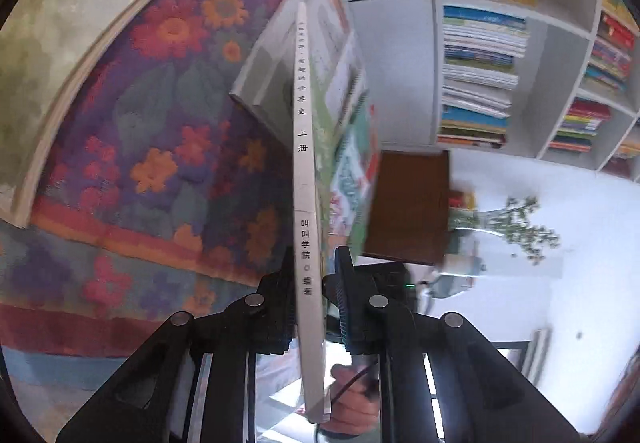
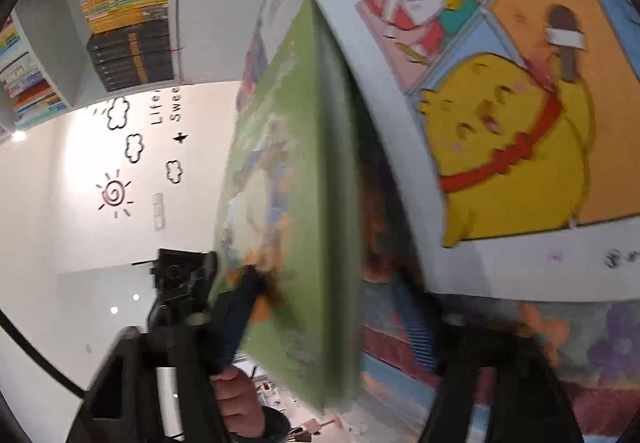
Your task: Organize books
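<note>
My left gripper (image 1: pixel 314 295) is shut on a thin book with a pale grey spine (image 1: pixel 304 147), held upright on edge over the floral rug. Behind it lean a grey-covered book (image 1: pixel 268 63) and a green spiral-bound book (image 1: pixel 356 159). In the right wrist view a thick green book (image 2: pixel 288 203) stands between the jaws of my right gripper (image 2: pixel 326 319). One blue pad (image 2: pixel 236 319) lies against its cover, while the other pad (image 2: pixel 418 327) stands apart from its edge. A large cartoon-cover book (image 2: pixel 500 123) leans just to the right of it.
A white bookshelf (image 1: pixel 536 43) packed with stacked books fills the upper right. A brown box (image 1: pixel 408 203) sits below it. The floral rug (image 1: pixel 160 123) covers the floor. A person's hand (image 2: pixel 236 395) and a black device (image 2: pixel 180 279) show at lower left.
</note>
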Demonstrator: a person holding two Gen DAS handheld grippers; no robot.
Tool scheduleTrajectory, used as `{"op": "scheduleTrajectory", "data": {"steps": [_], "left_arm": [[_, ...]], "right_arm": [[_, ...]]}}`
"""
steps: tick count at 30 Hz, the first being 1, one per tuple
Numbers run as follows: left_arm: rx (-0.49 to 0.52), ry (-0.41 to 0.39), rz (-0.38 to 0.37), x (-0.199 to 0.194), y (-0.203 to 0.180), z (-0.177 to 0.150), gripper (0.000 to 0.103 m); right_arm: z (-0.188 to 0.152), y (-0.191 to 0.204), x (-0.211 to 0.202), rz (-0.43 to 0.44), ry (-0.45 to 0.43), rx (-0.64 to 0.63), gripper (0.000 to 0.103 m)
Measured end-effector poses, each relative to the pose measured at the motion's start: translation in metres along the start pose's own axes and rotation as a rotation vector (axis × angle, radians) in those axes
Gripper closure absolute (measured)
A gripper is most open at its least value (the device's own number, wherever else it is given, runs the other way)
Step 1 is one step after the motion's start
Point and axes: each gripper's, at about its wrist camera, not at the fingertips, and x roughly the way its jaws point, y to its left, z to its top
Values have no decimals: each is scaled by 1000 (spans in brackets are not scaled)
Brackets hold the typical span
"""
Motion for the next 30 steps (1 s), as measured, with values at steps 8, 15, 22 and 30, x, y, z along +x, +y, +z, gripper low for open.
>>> {"op": "scheduleTrajectory", "data": {"steps": [8, 15, 22, 30], "left_arm": [[268, -21, 413, 5, -47, -20, 85], [489, -111, 515, -32, -95, -23, 78], [573, -172, 481, -102, -109, 3, 78], [510, -219, 537, -168, -57, 43, 78]], "right_arm": [[-25, 70, 2, -377, -69, -402, 70], [-54, 148, 4, -533, -157, -755, 70], [-67, 212, 47, -497, -228, -794, 70], [-67, 239, 153, -464, -176, -820, 70]]}}
